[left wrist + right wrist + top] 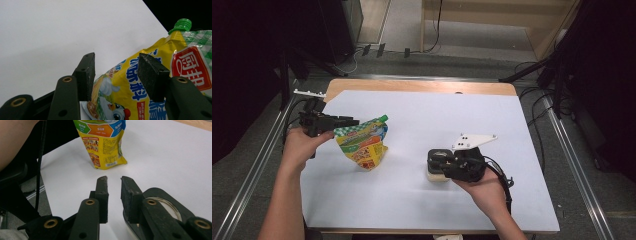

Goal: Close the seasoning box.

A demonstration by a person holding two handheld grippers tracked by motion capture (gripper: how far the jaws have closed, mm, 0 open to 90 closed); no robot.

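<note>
From the high view, a yellow seasoning pouch [363, 143] with a green cap stands upright on the white sheet [422, 130], left of centre. The left gripper [346, 121] comes at it from nine o'clock, its tips at the pouch's upper left edge. The right gripper [438, 161] sits well apart, at about four o'clock from the pouch, above a small round container [436, 175] resting on the sheet.

In the left gripper view, the pouch [140, 85] rises between the two black jaws and spreads toward two o'clock, the green cap [182, 25] at one o'clock. The jaws stand moderately wide; the left pad lies against the pouch's edge, while I cannot tell whether the right pad touches the pouch.

In the right gripper view, the jaws are narrow, a slim gap between the pads, with nothing in it. The pouch's lower part [105, 147] stands at twelve o'clock, well beyond the tips. The round container [172, 212], with a dark rim, lies at four o'clock, partly under the right jaw. A forearm [15, 140] shows at ten o'clock.
</note>
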